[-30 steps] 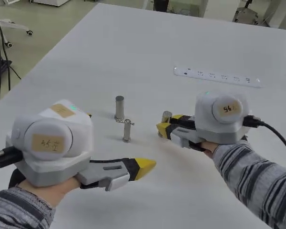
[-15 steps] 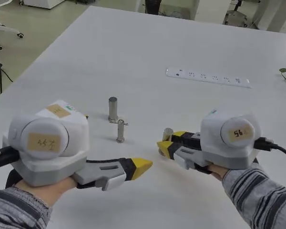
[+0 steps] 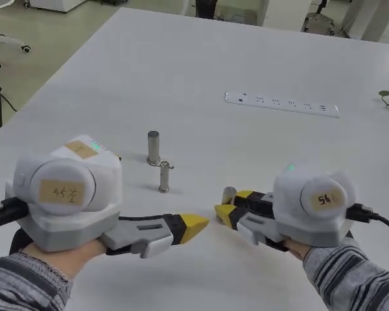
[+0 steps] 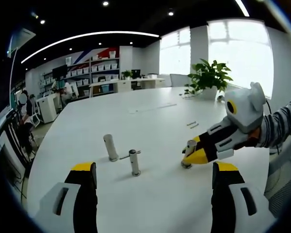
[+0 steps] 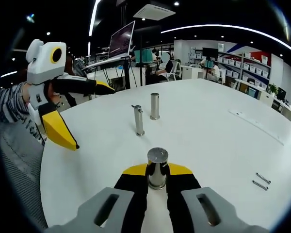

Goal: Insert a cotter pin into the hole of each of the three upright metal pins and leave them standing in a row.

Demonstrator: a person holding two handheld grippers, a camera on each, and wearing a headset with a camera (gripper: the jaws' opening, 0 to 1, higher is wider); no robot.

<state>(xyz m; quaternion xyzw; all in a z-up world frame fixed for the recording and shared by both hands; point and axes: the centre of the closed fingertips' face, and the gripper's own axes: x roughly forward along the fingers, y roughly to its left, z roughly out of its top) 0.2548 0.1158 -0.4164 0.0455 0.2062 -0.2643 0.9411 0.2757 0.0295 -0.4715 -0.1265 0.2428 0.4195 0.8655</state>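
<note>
Right hand-held gripper point(image 3: 225, 208): jaws closed on the near metal pin point(image 5: 157, 167), which stands upright on the white worktop point(image 3: 259, 58).
Left hand-held gripper point(image 3: 196, 225): jaws wide apart, holding nothing, tips pointing toward the right one.
Middle metal pin point(image 3: 164, 177): upright, cotter pin point(image 3: 168, 167) through its top.
Far metal pin point(image 3: 153, 147): upright, just behind the middle one.
Spare cotter pins point(image 5: 259, 180): two, lying flat, well apart from the row.

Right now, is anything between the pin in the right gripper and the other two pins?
Nothing visible. The right gripper is shut on the pin, and bare table runs from it to the near pin and the far pin. The open left gripper lies beside that path, not across it.
</note>
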